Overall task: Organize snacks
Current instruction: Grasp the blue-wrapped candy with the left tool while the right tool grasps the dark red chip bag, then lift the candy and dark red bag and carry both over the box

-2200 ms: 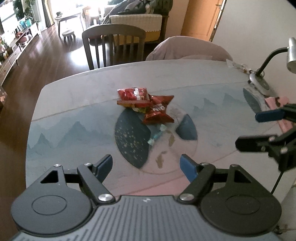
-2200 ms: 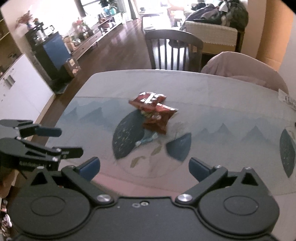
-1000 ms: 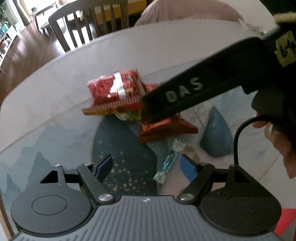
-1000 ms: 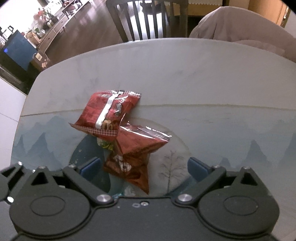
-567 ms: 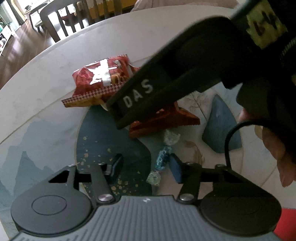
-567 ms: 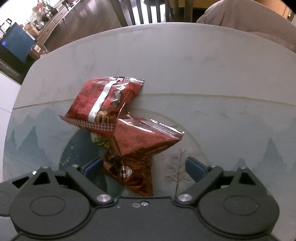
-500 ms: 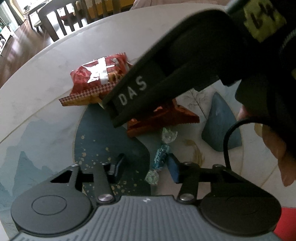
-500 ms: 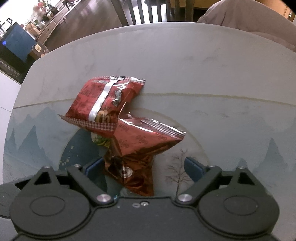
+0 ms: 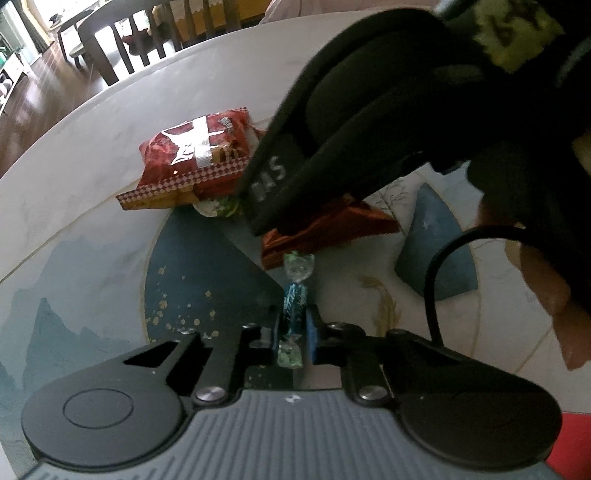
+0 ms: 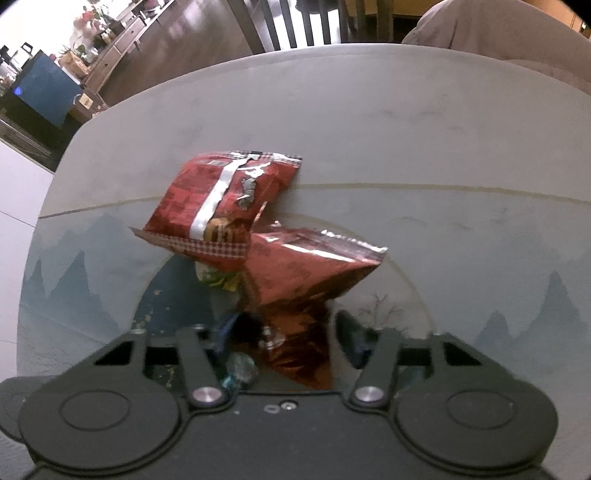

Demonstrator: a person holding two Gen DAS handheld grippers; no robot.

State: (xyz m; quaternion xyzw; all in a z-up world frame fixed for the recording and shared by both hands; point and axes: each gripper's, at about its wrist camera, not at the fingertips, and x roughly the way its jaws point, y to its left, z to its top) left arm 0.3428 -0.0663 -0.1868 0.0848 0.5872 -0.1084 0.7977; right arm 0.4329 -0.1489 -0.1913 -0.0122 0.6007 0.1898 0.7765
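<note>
My left gripper (image 9: 291, 330) is shut on a small blue wrapped candy (image 9: 294, 302) that lies on the table. Beyond it lie a dark red foil snack bag (image 9: 332, 229) and a red chip bag (image 9: 195, 155) stacked on a green-and-white packet (image 9: 221, 206). My right gripper (image 10: 284, 332) has its blurred fingers closed in on the near end of the dark red foil bag (image 10: 306, 269), with the red chip bag (image 10: 221, 203) just behind. The right gripper's black body (image 9: 406, 110) fills the upper right of the left wrist view.
The round table (image 10: 406, 129) has a painted mountain-and-circle pattern. A dark wooden chair (image 9: 122, 51) and a padded seat (image 10: 498, 33) stand at its far side. A cabinet with clutter (image 10: 44, 88) stands far left. The candy's end (image 10: 236, 369) shows near the right gripper's left finger.
Both grippers dropped onto the pile. My left gripper closed from open onto the blue candy. My right gripper's fingers moved inward around the dark red foil bag.
</note>
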